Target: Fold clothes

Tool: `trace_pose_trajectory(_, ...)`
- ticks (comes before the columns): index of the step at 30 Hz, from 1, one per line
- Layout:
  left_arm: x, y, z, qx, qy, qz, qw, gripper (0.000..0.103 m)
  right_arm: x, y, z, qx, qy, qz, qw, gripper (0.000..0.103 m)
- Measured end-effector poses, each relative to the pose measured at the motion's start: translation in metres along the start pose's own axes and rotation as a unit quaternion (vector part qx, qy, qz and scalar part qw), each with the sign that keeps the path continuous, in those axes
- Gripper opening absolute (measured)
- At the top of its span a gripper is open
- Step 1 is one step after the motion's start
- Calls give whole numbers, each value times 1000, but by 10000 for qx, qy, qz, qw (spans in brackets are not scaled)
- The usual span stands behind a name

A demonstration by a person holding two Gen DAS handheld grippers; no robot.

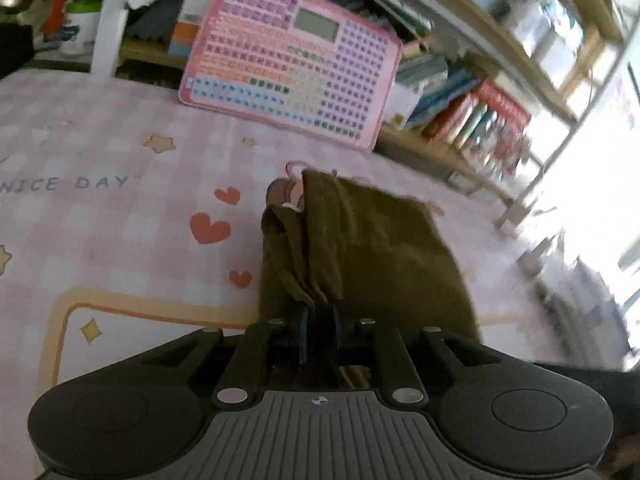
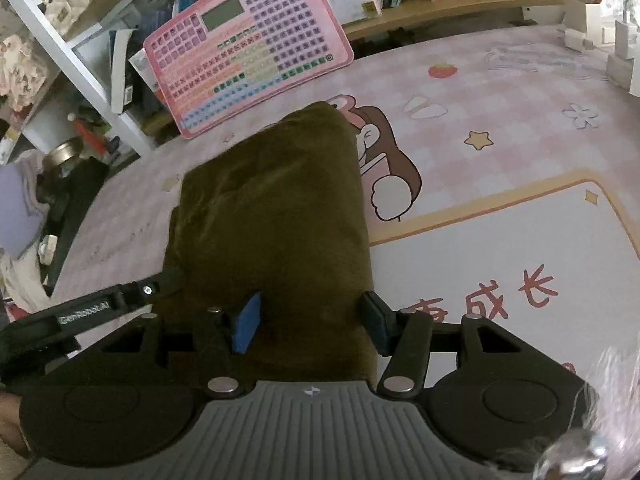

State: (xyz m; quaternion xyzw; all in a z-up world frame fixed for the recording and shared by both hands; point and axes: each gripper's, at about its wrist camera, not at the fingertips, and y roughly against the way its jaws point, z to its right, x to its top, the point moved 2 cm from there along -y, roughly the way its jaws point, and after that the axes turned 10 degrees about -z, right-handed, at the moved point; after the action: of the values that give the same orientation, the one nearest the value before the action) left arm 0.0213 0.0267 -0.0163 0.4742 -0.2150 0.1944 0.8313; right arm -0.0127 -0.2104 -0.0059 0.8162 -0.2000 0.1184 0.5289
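An olive-brown garment [image 2: 276, 208] lies folded into a thick rectangle on the pink cartoon mat [image 2: 500, 140]. In the left wrist view the garment [image 1: 360, 240] shows its layered left edge. My left gripper [image 1: 320, 320] is shut on the near edge of the garment, the cloth bunched between its blue pads. My right gripper [image 2: 310, 322] is open, its blue pads either side of the garment's near end, above the cloth. The left gripper's arm [image 2: 100, 304] reaches in from the left in the right wrist view.
A pink keyboard toy [image 2: 248, 44] leans against the shelf behind the garment; it also shows in the left wrist view [image 1: 292, 64]. Bookshelves [image 1: 472, 112] with books run along the back. A white frame post [image 2: 76, 64] stands at the left. White boxes [image 2: 616, 40] sit far right.
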Motion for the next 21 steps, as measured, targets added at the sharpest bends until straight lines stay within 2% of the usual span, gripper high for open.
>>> trace_pose_trajectory(1, 0, 5, -2, -63, 36, 54, 10000, 16, 0, 0, 1, 15, -21, -2, 10000, 53)
trace_pose_trajectory(2, -1, 10, -5, -63, 75, 86, 9999, 26, 1, 1, 1, 31, -48, -2, 10000, 54)
trace_pose_trajectory(3, -2, 13, -8, -73, 127, 96, 9998, 43, 2, 2, 2, 48, -77, -2, 10000, 55)
trace_pose_trajectory(4, -3, 12, -11, -99, 199, 68, 9997, 55, 2, 2, 3, 76, -120, 0, 9999, 56)
trace_pose_trajectory(9, -8, -2, -24, -466, 675, -312, 9961, 70, 5, -1, 14, 268, -454, -99, 9986, 65)
trace_pose_trajectory(13, -7, -18, -28, -544, 878, -580, 9930, 70, 7, -8, 23, 523, -785, -257, 9952, 66)
trace_pose_trajectory(17, -7, -25, -30, -692, 1011, -605, 9906, 66, 7, -14, 28, 701, -961, -350, 9923, 65)
trace_pose_trajectory(19, -7, -27, -29, -646, 1050, -643, 9903, 51, 7, -15, 29, 767, -1026, -343, 9912, 65)
trace_pose_trajectory(20, -7, -28, -28, -604, 1052, -670, 9904, 47, 8, -16, 29, 761, -1000, -356, 9914, 60)
trace_pose_trajectory(21, -6, -27, -26, -578, 1031, -694, 9906, 42, 8, -16, 27, 757, -946, -368, 9919, 52)
